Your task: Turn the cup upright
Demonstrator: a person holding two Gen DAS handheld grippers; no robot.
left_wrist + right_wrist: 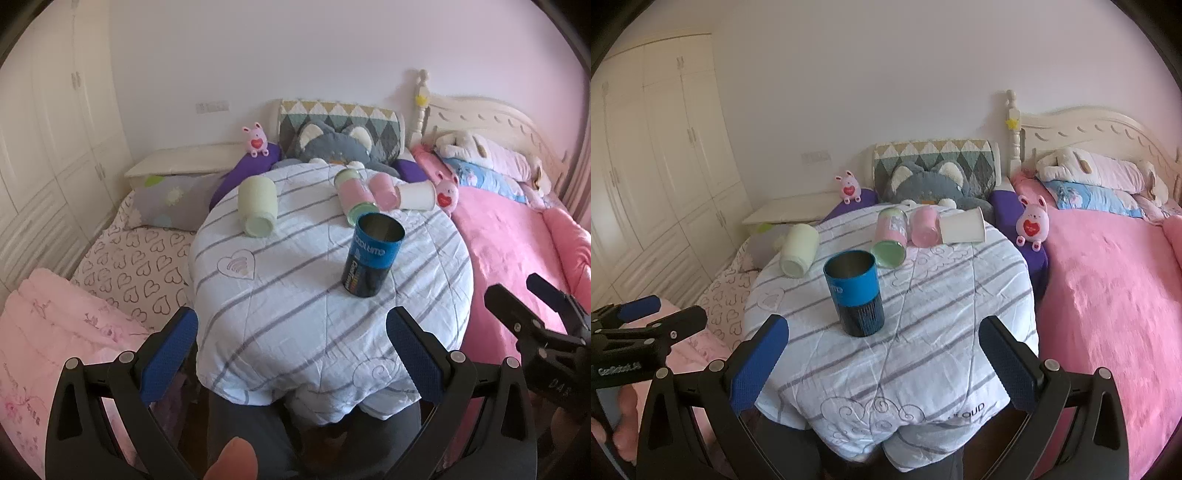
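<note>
Tabletop (295, 332): base hidden under striped cloth. Blue cup (373, 254) upright, interior shadowed, contents indiscernible. Left tool (291, 354) and right tool (882, 362): both released, holding nothing.

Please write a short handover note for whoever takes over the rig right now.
Left gripper: open, holding nothing, short of the table. Right gripper: the same.
Blue metal cup: upright, mouth up, near the middle of the striped tablecloth.
On their sides at the far edge: pale green cup, pink-and-green cup, pink cup, white paper cup.
Done: one cup stands.
Left: four to flip upright.
</note>
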